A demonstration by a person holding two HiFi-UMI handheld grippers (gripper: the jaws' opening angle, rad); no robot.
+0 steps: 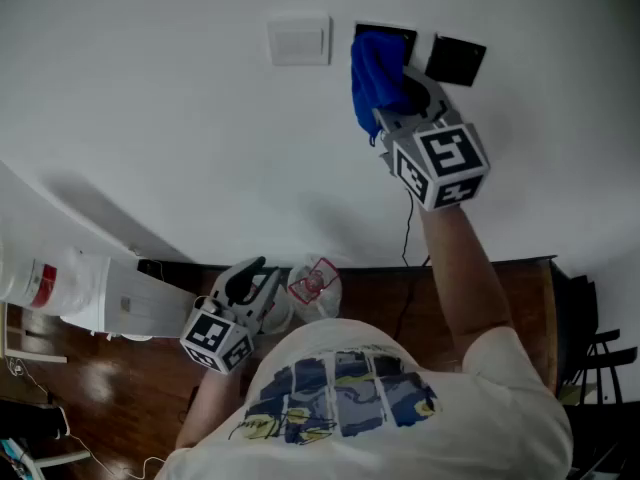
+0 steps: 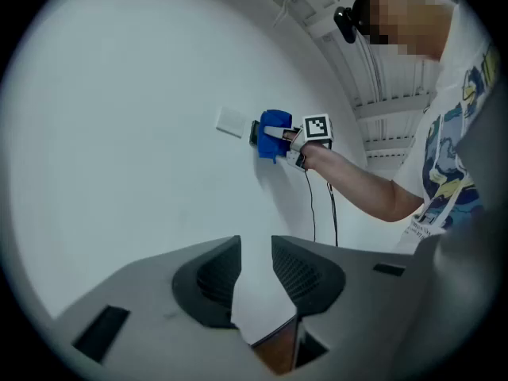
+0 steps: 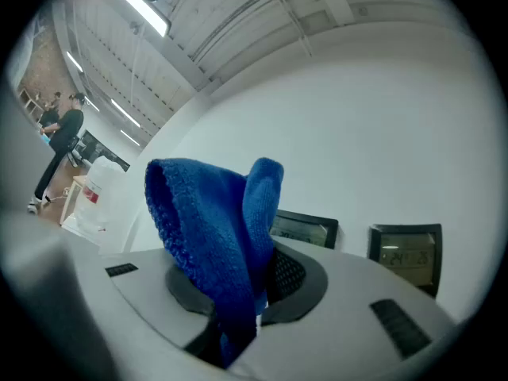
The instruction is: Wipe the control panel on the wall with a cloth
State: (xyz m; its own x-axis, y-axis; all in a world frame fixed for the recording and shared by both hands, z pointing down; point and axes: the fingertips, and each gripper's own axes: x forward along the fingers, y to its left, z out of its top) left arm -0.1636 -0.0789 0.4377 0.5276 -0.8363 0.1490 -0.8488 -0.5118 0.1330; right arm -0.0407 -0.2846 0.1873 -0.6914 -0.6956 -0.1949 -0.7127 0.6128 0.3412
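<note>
Shows right gripper (image 1: 398, 98) raised to the white wall (image 1: 150, 118), jaws clamped on a bunched blue cloth (image 1: 373, 73). Places cloth over the left part of a dark control panel (image 1: 392, 32), contact itself not confirmable. Leaves a second dark panel (image 1: 455, 60) just right of it uncovered, a white switch plate (image 1: 299, 40) just left. Shows left gripper (image 2: 255, 280) held low beside the torso, jaws a narrow gap apart, nothing between.
</note>
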